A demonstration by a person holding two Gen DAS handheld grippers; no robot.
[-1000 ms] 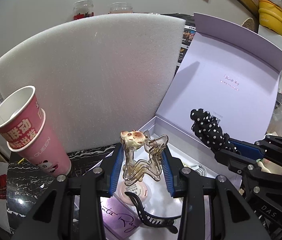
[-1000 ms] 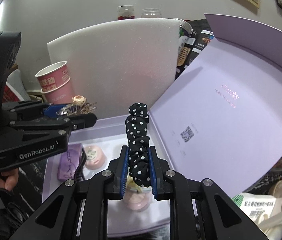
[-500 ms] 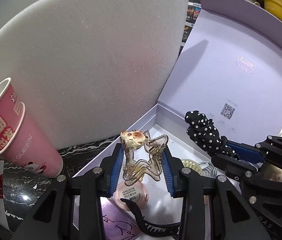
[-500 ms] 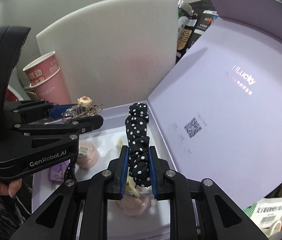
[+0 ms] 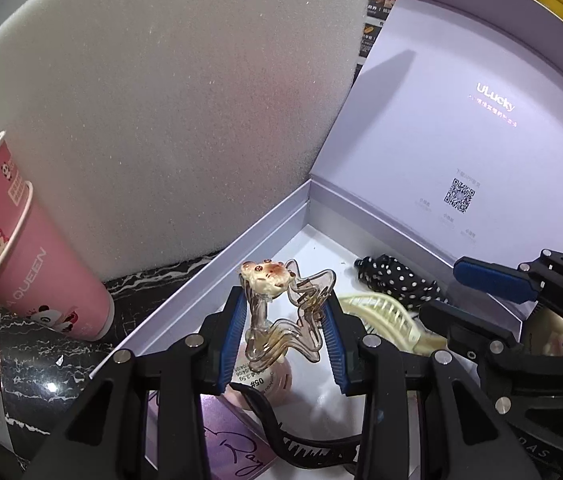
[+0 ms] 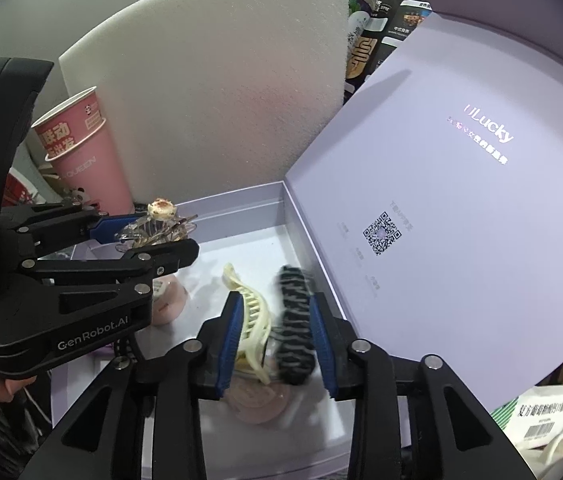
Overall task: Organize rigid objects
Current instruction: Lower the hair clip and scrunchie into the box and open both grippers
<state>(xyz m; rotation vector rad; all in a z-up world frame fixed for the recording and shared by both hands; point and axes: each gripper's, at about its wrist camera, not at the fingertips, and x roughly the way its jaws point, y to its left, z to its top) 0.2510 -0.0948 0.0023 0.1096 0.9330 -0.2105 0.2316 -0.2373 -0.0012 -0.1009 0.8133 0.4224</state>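
My left tool [image 5: 284, 330] clamps the clear hair clip [image 5: 281, 312]; my right tool [image 6: 275, 334] is opening, scrunchie [image 6: 293, 332] loose between its pads.

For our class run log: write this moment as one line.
left hand-held gripper: shut on clear claw clip | right hand-held gripper: opening, polka-dot scrunchie loose | lilac box

White foam slab [image 5: 169, 112] upright, centre-left; stacked pink paper cups [image 5: 21, 248] lower left; dark snack packets [image 6: 385, 36] upper right.
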